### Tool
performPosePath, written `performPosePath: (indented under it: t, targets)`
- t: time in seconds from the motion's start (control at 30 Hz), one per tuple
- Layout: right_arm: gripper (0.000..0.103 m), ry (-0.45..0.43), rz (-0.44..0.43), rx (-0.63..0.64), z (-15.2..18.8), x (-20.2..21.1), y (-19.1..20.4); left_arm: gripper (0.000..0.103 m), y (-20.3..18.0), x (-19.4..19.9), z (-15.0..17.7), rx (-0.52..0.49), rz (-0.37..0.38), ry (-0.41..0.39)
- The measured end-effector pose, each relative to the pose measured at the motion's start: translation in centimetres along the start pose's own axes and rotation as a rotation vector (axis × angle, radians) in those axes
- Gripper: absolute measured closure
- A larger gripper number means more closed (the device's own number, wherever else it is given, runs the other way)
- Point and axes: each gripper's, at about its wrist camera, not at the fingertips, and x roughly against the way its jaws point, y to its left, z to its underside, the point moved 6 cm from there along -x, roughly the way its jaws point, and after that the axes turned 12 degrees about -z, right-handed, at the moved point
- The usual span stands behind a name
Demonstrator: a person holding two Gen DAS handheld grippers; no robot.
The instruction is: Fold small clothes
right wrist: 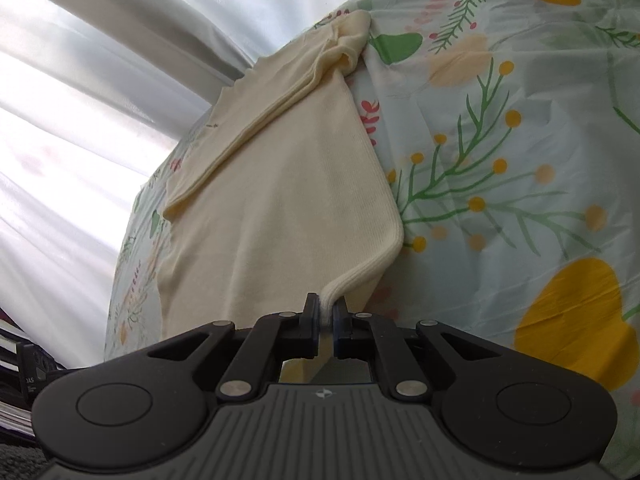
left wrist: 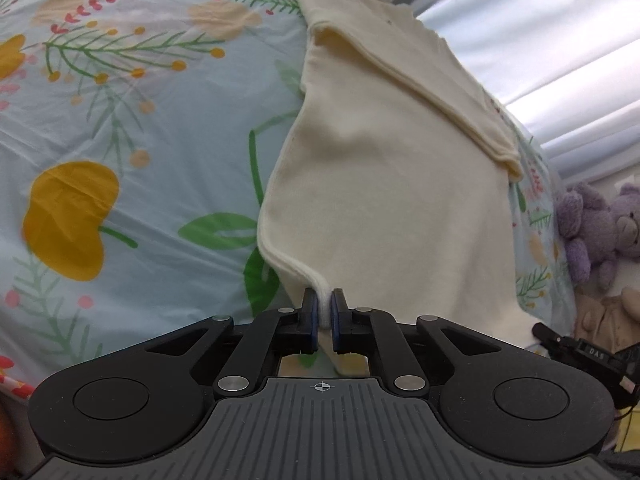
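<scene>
A small cream knit garment (left wrist: pixel 384 184) lies on a floral bedsheet (left wrist: pixel 132 128), with a sleeve folded across its far part. My left gripper (left wrist: pixel 325 304) is shut on the garment's near hem corner, which is pinched between the blue pads and lifted a little off the sheet. In the right wrist view the same cream garment (right wrist: pixel 288 200) stretches away from me. There my right gripper (right wrist: pixel 326 308) is shut on the other near hem corner, the ribbed edge rising into its jaws.
The pale blue sheet with yellow and green flowers (right wrist: pixel 520 160) spreads to both sides. White curtains (right wrist: pixel 88 92) hang behind the bed's far edge. Purple plush bears (left wrist: pixel 600 228) sit at the right in the left wrist view.
</scene>
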Motion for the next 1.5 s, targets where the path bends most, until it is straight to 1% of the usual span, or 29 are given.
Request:
performPosePath:
  t: [0.1, 0.23, 0.4, 0.53, 0.67, 0.83, 0.9, 1.03, 1.1, 1.17, 1.23, 1.27, 1.3, 1.33, 1.37, 1.4, 1.43, 1.47, 1.5]
  targets:
    - [0.098, -0.051, -0.025, 0.01, -1.6, -0.1, 1.0, 0.095, -0.7, 1.0, -1.6, 0.014, 0.03, -0.069]
    - [0.098, -0.103, -0.037, 0.047, -4.0, -0.8, 2.3, 0.095, -1.6, 2.2, -4.1, 0.013, 0.057, -0.164]
    - [0.098, -0.14, -0.02, 0.127, -7.1, -1.7, 3.9, 0.095, -2.5, 2.5, -7.3, 0.012, 0.077, -0.25]
    - [0.098, -0.169, 0.021, 0.18, -9.6, -2.7, 4.4, 0.095, -2.7, 1.9, -9.7, 0.024, 0.077, -0.288]
    - [0.098, -0.189, 0.047, 0.226, -11.8, -4.1, 4.8, 0.095, -3.3, 0.8, -12.0, 0.017, 0.067, -0.3]
    - [0.098, -0.191, 0.083, 0.284, -14.0, -6.4, 5.4, 0.095, -4.4, -0.7, -14.4, -0.013, 0.042, -0.304]
    - [0.098, -0.187, 0.104, 0.315, -14.7, -7.3, 5.6, 0.095, -4.7, -1.5, -15.1, -0.026, 0.018, -0.308]
    - [0.098, -0.176, 0.172, 0.384, -15.9, -9.2, 5.4, 0.095, -4.7, -3.7, -16.8, -0.016, -0.039, -0.307]
    - [0.098, -0.169, 0.193, 0.393, -16.6, -10.5, 4.8, 0.095, -4.5, -5.3, -17.6, -0.002, -0.081, -0.297]
    - [0.098, -0.155, 0.2, 0.396, -17.1, -11.7, 4.2, 0.095, -4.3, -7.0, -18.0, 0.004, -0.105, -0.282]
    - [0.098, -0.148, 0.207, 0.401, -17.2, -12.8, 3.6, 0.093, -3.9, -8.2, -18.1, 0.014, -0.124, -0.269]
    - [0.097, -0.14, 0.21, 0.398, -17.3, -13.3, 3.3, 0.092, -3.8, -8.4, -18.1, 0.016, -0.118, -0.271]
    - [0.097, -0.135, 0.214, 0.395, -17.3, -13.6, 2.9, 0.085, -3.7, -8.3, -18.0, 0.025, -0.098, -0.283]
    - [0.097, -0.135, 0.219, 0.388, -17.3, -13.7, 2.7, 0.081, -3.4, -8.0, -18.1, 0.04, -0.071, -0.303]
    - [0.095, -0.145, 0.225, 0.376, -17.4, -13.6, 2.3, 0.076, -3.2, -7.6, -18.1, 0.05, -0.044, -0.319]
    - [0.086, -0.167, 0.226, 0.362, -17.5, -13.2, 2.1, 0.072, -3.0, -7.2, -18.1, 0.054, -0.017, -0.335]
    - [0.079, -0.192, 0.23, 0.353, -17.6, -12.8, 1.9, 0.07, -2.8, -6.9, -18.2, 0.052, -0.008, -0.347]
    - [0.064, -0.227, 0.237, 0.352, -17.8, -12.2, 1.8, 0.066, -2.6, -6.8, -18.1, 0.041, -0.003, -0.353]
    - [0.059, -0.248, 0.238, 0.362, -17.8, -11.8, 1.6, 0.063, -2.5, -6.8, -18.0, 0.023, -0.004, -0.351]
